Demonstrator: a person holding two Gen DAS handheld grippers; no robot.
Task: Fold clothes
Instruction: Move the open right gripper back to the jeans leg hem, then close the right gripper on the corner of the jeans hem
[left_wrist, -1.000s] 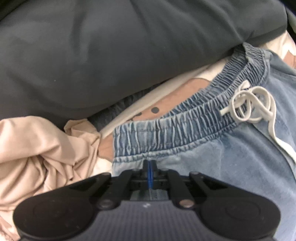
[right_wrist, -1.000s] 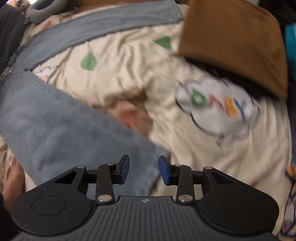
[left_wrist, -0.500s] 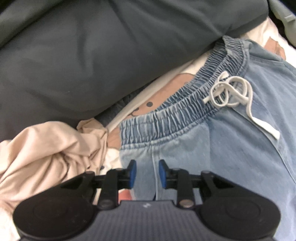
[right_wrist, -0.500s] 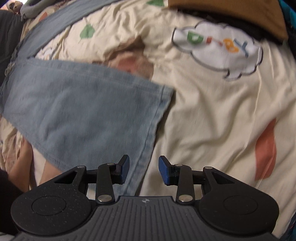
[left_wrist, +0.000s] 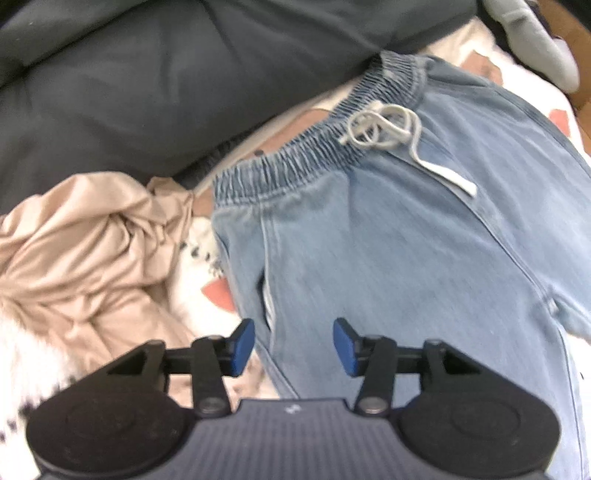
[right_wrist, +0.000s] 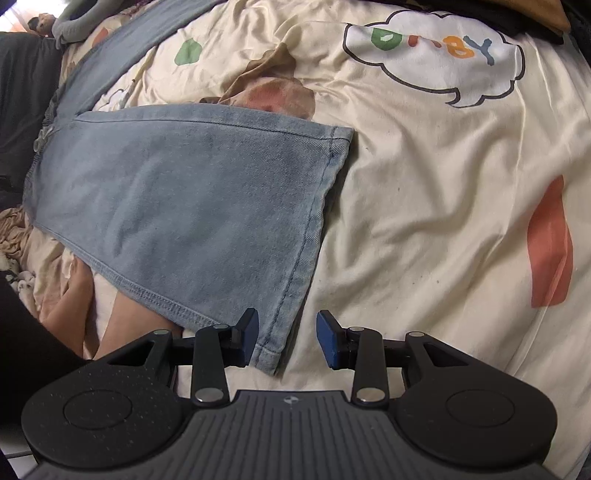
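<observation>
The left tool (left_wrist: 293, 345) has just let go. A moment ago its blue pads were pinched tight at the stretchy waist of the blue jeans (left_wrist: 388, 240). Now the pads have been spreading apart, and they hang over the jeans with nothing squeezed between them. The tool has also pulled back and up, so more of the jeans show, from the waistband (left_wrist: 314, 162) with its white tied string (left_wrist: 384, 127) down to the side pocket. I think this means the waist end is now set where the person wants it.

The right tool (right_wrist: 288, 338) is half apart too, and has not opened or closed. It has come closer to the far end of the jeans. The hem corner of the leg (right_wrist: 271, 354) now lies between its pads, but they do not pinch it yet. My guess is that the leg end gets grabbed next and folded up toward the waist.

The jeans lie flat on the bed, on a cream bedsheet (right_wrist: 424, 206). A crumpled tan cloth (left_wrist: 88, 243) sits beside the waist.

On the sheet there is a white cloud picture (right_wrist: 436, 55) with colored letters. They are wrinkled, and I cannot read the word for sure.
</observation>
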